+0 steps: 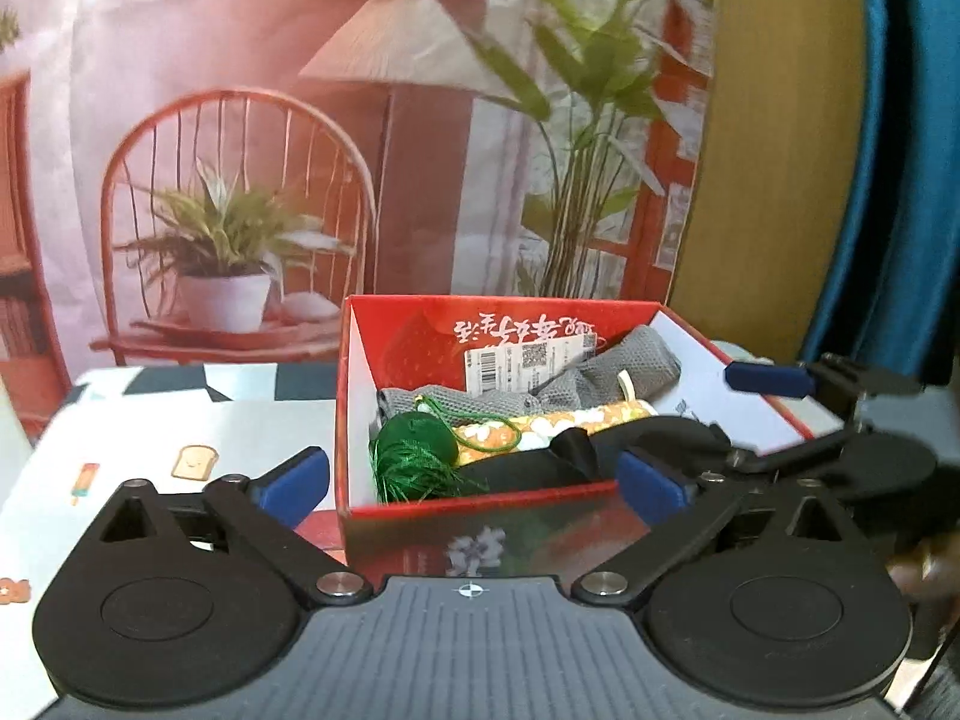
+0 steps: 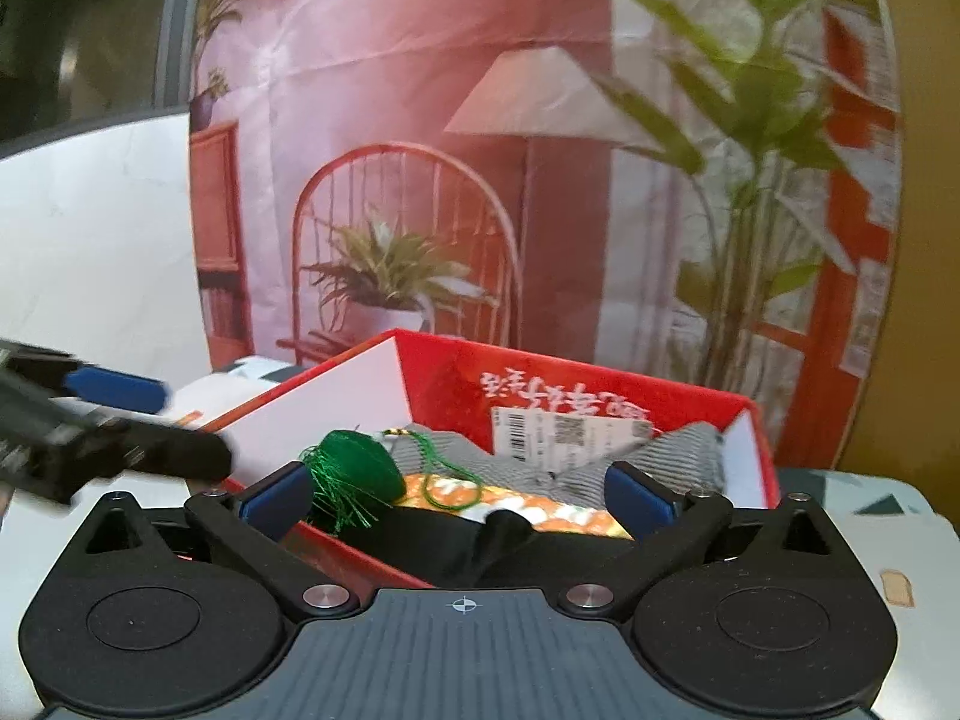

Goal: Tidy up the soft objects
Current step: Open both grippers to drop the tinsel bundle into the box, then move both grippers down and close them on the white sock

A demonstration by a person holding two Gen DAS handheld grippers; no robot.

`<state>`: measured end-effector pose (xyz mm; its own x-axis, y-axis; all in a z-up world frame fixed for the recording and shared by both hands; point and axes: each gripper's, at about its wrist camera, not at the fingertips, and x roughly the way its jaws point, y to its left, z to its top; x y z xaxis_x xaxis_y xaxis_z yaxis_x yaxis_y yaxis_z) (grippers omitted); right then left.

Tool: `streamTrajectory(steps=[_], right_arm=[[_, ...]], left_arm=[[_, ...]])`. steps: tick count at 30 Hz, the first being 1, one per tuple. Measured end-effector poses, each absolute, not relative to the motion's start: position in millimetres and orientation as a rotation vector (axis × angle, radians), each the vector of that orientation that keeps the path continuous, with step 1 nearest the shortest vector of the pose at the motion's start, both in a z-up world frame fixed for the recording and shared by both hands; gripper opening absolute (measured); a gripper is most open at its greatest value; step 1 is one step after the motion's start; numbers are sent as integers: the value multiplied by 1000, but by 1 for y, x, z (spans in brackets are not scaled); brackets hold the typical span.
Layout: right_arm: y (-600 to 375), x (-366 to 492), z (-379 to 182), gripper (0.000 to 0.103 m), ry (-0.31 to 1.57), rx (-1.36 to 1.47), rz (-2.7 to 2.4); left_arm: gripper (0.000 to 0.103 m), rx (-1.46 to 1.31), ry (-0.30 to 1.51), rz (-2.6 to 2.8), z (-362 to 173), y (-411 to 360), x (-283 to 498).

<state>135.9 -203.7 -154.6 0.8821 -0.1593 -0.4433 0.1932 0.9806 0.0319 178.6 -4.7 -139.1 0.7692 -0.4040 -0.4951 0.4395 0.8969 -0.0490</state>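
A red box (image 1: 354, 420) with white inner walls stands on the patterned table, just beyond my left gripper (image 1: 474, 487), whose jaws are open and hold nothing. Inside the box lie a grey mesh cloth (image 1: 636, 366), a green tassel ball (image 1: 414, 438), an orange floral pouch (image 1: 576, 426) and a black cloth (image 1: 528, 468). My right gripper (image 2: 459, 501) is open too, its fingers standing over the near corner of the box (image 2: 444, 384), above the black cloth (image 2: 480, 552) and beside the tassel ball (image 2: 360, 468). Each gripper shows at the edge of the other's view.
A printed backdrop (image 1: 240, 120) of a chair, a lamp and plants hangs right behind the box. The tablecloth (image 1: 180, 432) spreads left of the box. Blue fabric (image 1: 900, 180) hangs at the far right, with a hand (image 1: 924, 570) low beside it.
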Motion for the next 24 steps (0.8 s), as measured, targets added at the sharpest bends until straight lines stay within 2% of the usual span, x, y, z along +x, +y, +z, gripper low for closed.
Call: streamTrajectory(steps=[12, 24], right_arm=[[-216, 64, -176, 103, 420, 124, -307], [-216, 32, -222, 102, 543, 184, -334]], left_arm=[[103, 73, 597, -356, -174, -4, 161], [102, 18, 633, -360, -206, 0, 151]])
